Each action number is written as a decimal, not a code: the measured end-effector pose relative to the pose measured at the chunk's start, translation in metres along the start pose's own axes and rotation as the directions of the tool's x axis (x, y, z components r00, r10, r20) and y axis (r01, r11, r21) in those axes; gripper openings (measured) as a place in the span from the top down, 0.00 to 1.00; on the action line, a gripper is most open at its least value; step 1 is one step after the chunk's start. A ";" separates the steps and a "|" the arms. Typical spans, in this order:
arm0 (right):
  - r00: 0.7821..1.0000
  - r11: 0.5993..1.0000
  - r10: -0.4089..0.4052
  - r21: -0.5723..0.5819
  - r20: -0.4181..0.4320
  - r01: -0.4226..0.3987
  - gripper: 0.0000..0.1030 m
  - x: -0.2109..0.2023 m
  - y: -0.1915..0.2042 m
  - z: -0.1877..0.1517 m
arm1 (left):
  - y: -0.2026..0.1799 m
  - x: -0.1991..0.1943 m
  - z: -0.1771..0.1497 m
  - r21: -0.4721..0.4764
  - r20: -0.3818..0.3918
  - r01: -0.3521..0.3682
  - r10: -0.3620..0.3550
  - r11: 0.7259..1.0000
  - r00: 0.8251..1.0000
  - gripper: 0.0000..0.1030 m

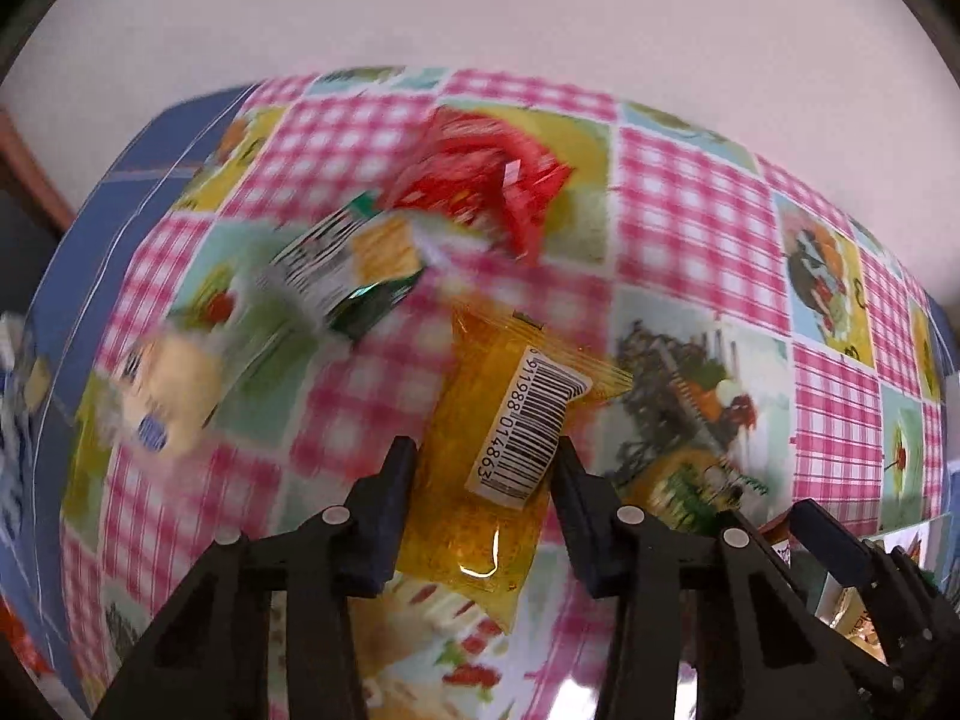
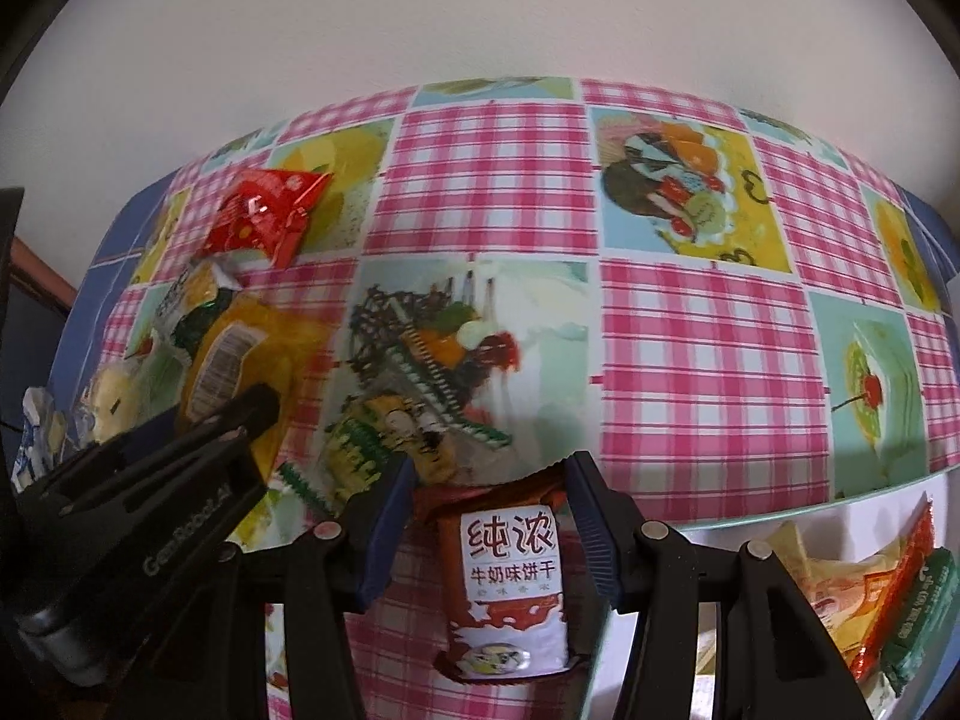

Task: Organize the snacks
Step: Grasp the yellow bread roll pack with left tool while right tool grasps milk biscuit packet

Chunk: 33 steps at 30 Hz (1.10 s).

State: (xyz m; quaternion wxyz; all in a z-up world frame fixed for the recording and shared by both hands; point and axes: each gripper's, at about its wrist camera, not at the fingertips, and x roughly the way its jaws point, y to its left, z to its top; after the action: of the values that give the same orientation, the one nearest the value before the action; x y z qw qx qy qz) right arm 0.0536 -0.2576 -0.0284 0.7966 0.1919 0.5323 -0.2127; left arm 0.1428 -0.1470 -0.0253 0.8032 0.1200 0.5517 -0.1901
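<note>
In the left wrist view my left gripper [image 1: 486, 459] is closed on an orange-yellow snack packet [image 1: 480, 450] with a white barcode label. A red packet [image 1: 480, 180] and a green-and-white packet [image 1: 348, 264] lie blurred on the checked tablecloth behind it. In the right wrist view my right gripper [image 2: 489, 471] holds a brown-and-white milk biscuit packet [image 2: 510, 576] between its fingers. The left gripper [image 2: 180, 450] with the orange packet [image 2: 240, 348] shows at the left. A small yellow-green packet [image 2: 384, 444] lies on the cloth just ahead.
The table has a pink checked cloth with fruit pictures [image 2: 690, 348]. A white container [image 2: 852, 516] at the lower right holds several packets [image 2: 888, 600]. A pale yellow packet [image 1: 162, 384] lies at the left. A white wall stands behind the table.
</note>
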 end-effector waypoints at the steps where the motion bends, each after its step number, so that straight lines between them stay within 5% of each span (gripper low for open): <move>1: 1.000 1.000 0.002 -0.002 -0.004 -0.002 0.47 0.001 0.002 0.000 | 0.006 -0.001 -0.001 -0.028 -0.013 -0.001 0.000 1.000 1.000 0.55; 11: 0.994 0.999 0.050 0.010 -0.099 -0.050 0.46 0.003 0.017 -0.017 | 0.049 -0.007 -0.024 -0.168 -0.087 0.032 -0.047 0.985 0.995 0.56; 29: 0.985 0.998 0.060 0.008 -0.162 -0.059 0.44 -0.017 0.017 -0.066 | 0.084 -0.027 -0.066 -0.231 -0.126 0.116 -0.148 0.966 0.981 0.59; 33: 0.983 0.998 0.068 0.013 -0.172 -0.067 0.37 -0.021 0.008 -0.082 | 0.084 -0.033 -0.081 -0.240 -0.135 0.128 -0.163 0.962 0.977 0.59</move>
State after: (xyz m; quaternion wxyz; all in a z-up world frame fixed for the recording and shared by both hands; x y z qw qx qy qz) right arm -0.0117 -0.2042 -0.0378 0.7536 0.2303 0.5917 -0.1702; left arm 0.1014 -0.0331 -0.0253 0.7507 -0.0007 0.6374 -0.1738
